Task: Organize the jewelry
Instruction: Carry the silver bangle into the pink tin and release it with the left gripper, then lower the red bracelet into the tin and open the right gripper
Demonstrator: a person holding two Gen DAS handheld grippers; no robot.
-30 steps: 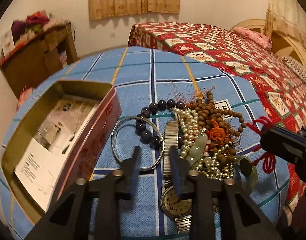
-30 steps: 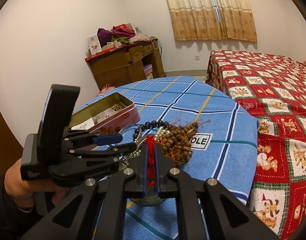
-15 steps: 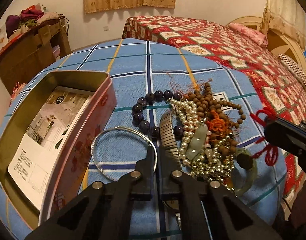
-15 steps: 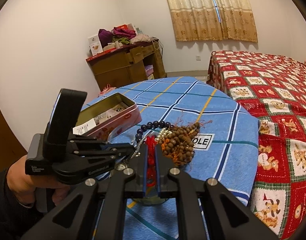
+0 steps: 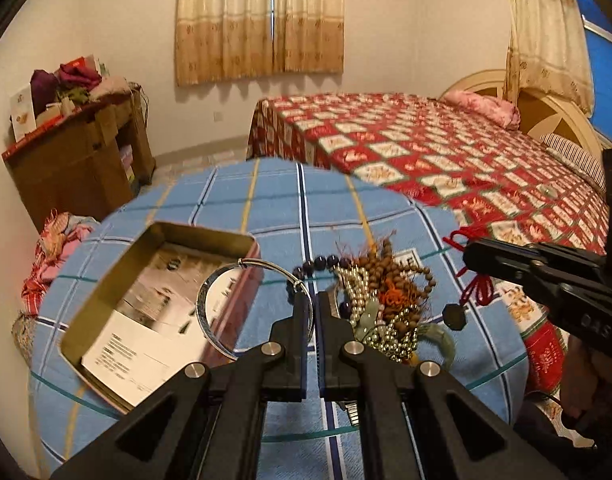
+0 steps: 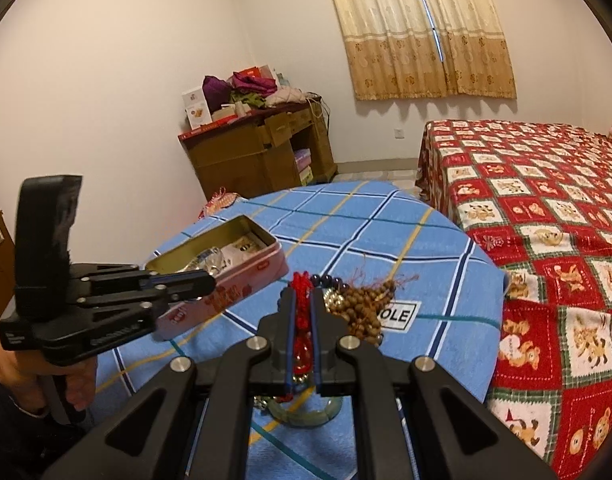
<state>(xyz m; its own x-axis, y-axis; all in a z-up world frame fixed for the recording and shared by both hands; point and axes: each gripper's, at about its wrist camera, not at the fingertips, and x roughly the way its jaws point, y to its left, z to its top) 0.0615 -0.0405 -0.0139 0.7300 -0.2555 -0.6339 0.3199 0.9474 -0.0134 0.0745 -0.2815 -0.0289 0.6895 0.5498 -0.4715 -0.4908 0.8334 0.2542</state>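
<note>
Since a second ago, our left gripper (image 5: 314, 304) has closed on the silver bangle (image 5: 241, 304) and lifted it off the blue checked tablecloth (image 5: 265, 208), so the ring now hangs in front of the tin.

From the left wrist, we see the jaws pinched nearly together on the bangle's right edge. Behind the ring lies the open tin (image 5: 161, 304), gold inside and pink outside, holding printed paper cards (image 5: 145, 340) flat on its bottom. Right of the fingers sits the jewelry heap (image 5: 380, 304): brown wooden beads, pearl strands, dark purple beads and a green jade bangle (image 5: 440, 340). Our right gripper (image 5: 476, 254) reaches in from the right, clamped on a red knotted cord (image 5: 476, 290) from which a dark pendant dangles.

From the right wrist, we see our right gripper (image 6: 301, 300) with jaws almost shut on the red cord (image 6: 301, 284), above the jade bangle (image 6: 306, 414) and beside the brown beads (image 6: 366, 304). The left gripper (image 6: 201, 280) hovers at the near rim of the tin (image 6: 241, 276); a glint of metal shows above the cards inside.
</note>
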